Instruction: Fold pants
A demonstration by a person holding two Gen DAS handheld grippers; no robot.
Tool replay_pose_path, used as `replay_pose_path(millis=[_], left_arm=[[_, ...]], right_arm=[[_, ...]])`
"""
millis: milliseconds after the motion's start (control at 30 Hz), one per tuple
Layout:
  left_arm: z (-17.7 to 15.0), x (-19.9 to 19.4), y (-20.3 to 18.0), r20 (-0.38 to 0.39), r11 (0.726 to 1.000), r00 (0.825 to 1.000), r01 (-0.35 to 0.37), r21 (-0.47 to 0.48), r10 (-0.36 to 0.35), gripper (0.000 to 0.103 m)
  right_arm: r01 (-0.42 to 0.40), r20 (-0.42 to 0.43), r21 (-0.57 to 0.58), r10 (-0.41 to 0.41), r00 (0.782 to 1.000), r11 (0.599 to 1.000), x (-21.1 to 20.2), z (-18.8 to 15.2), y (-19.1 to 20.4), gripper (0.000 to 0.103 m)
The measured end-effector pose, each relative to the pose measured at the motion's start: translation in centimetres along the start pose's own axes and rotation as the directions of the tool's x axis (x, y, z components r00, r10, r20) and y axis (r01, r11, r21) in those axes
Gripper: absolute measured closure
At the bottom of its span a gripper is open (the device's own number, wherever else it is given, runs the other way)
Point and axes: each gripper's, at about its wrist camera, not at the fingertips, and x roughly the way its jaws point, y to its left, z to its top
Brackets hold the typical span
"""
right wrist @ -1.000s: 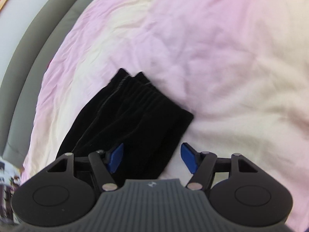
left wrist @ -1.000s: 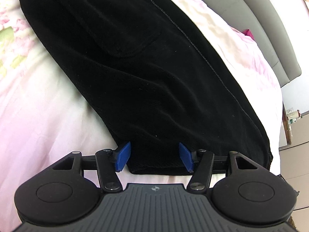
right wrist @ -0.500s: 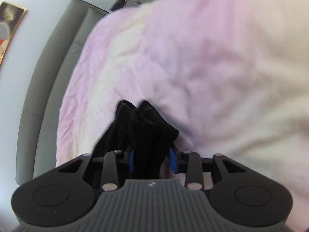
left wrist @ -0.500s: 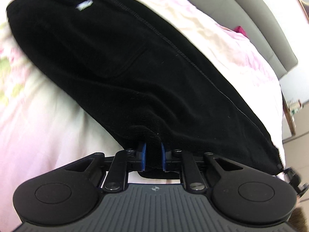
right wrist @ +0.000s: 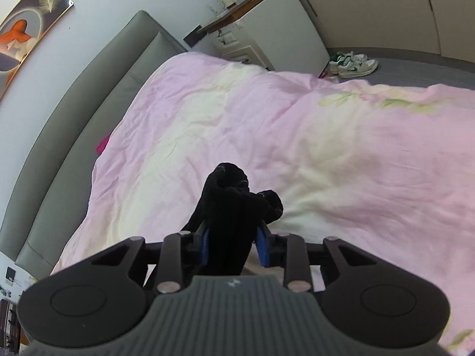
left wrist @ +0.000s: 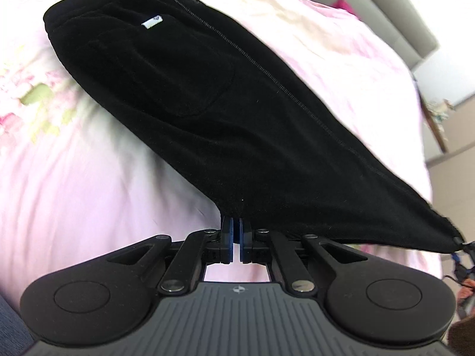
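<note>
The left gripper (left wrist: 236, 238) is pinching the near edge of the black pants (left wrist: 225, 124), its blue pads (left wrist: 227, 237) drawn almost together with only a thin layer of cloth between them, and the fabric is rising off the pink duvet (left wrist: 89, 195) there while the waistband end, with its small white label (left wrist: 152, 22), is lying farther off on the bed. The right gripper (right wrist: 233, 244) is clamping a thick bunch of the pants (right wrist: 234, 207) at what looks like the cuff end, its pads standing farther apart because the bundle between them is bulky. The step in hand seems to be carrying the lifted ends over toward the waistband; doing it well probably means keeping both grips at an even height, holding the edge between them taut so no slack is sagging, and laying the cuffs squarely onto the waist end without dragging the lower layer along. The left view is showing the whole spread of the garment, its side seam and pocket, and the right gripper's tip at the far right edge. The right view is showing none of that spread, only the gathered end, but it is revealing the grey headboard (right wrist: 89, 95), a bedside cabinet (right wrist: 267, 38) and a pair of sneakers (right wrist: 353, 63) on the floor.
</note>
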Motion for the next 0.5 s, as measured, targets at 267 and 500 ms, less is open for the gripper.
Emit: replay_pose_path(millis=[267,500], left_arm=[[-0.7,-1.5,-0.9,-0.081,0.986,0.997,-0.003,0.166,0.016,0.102],[2.6,-2.4,-2.1,-0.001,0.964,0.999,-0.047,0.261,0.049,0.098]], right_arm=[[0.124,0.028,0.034,-0.125,0.992,0.992,-6.0,0.9,-5.8,0.076],[0.075,0.056,-0.138,-0.068,0.996,0.988,-6.5,0.3,0.9,0.076]])
